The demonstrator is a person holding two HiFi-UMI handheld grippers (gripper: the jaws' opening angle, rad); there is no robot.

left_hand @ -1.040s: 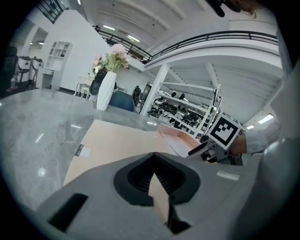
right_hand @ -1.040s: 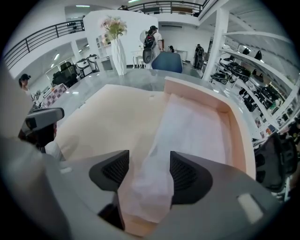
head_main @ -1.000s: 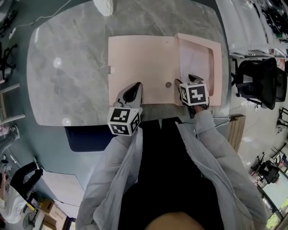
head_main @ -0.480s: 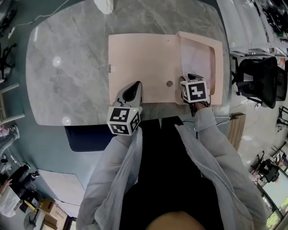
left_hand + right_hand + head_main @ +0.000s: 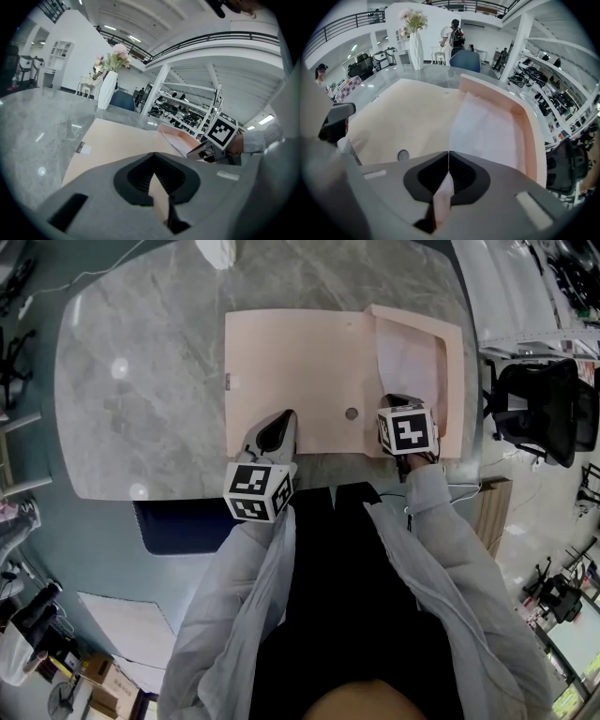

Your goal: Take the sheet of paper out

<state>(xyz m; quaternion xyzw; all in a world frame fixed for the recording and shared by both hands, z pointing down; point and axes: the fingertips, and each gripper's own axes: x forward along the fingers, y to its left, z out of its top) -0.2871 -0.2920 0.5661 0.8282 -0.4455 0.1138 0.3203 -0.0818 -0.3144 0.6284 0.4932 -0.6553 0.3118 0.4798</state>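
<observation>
A pink folder (image 5: 300, 381) lies flat on the grey marble table (image 5: 141, 381), its right-hand pocket open. A white sheet of paper (image 5: 408, 357) rests in that pocket, plain in the right gripper view (image 5: 487, 129). My right gripper (image 5: 398, 407) stands steeply over the sheet's near edge. Its jaws have just been closing and are shut on that edge (image 5: 449, 157). My left gripper (image 5: 277, 432) is shut on the folder's near edge (image 5: 154, 164), left of the round snap (image 5: 352, 413).
A white vase (image 5: 217, 251) with flowers stands at the table's far edge. A black office chair (image 5: 539, 413) is off the table's right side, and a dark blue seat (image 5: 178, 526) sits under the near edge.
The right gripper's jaws, spread a second ago, have come together on the sheet's near edge. The left gripper and the folder have stayed put.
</observation>
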